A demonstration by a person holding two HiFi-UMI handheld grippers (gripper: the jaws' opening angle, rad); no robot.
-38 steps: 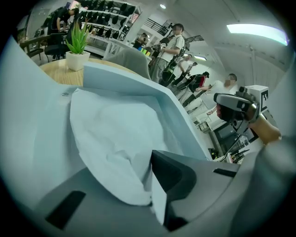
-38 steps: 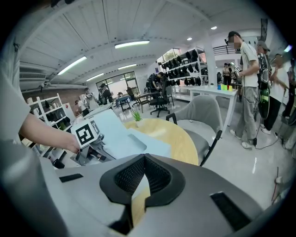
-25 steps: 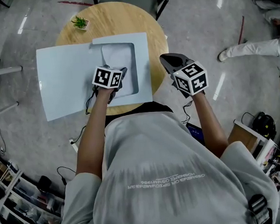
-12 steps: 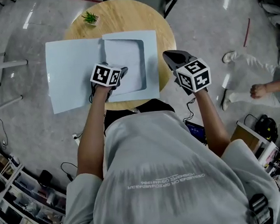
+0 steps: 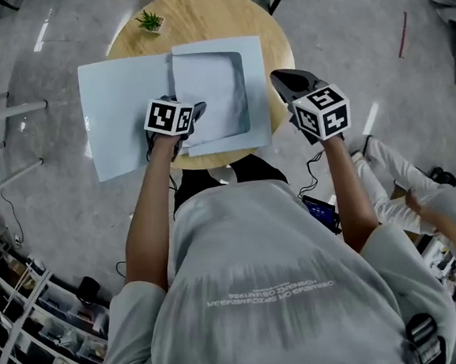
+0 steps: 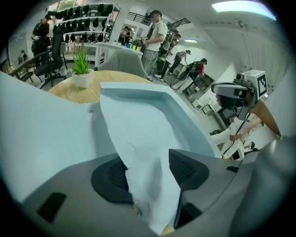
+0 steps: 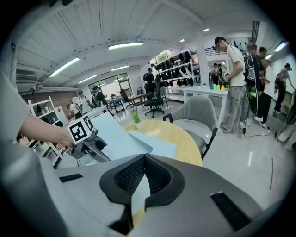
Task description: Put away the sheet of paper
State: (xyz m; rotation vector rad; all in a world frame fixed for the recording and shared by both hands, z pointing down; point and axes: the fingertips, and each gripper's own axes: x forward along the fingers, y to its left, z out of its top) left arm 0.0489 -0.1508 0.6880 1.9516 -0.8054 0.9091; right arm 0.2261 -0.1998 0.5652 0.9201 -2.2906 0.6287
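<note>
Head view: sheet of paper (image 5: 212, 87) lies partly inside the pocket of an open blue folder (image 5: 122, 107) on the round wooden counter (image 5: 198, 17). Left tongs (image 5: 196, 111), just opening, stand wide around its near edge. Right tongs (image 5: 283, 81), pinched closed, hover beside the folder.

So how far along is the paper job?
Done: the sheet lies in the open folder's right half, apparently pocketed. In hand: the left gripper's jaws have just been opening, sheet's near end between them, unpressed. Left: tuck that end in, close the folder; the right gripper is shut, aside.
</note>
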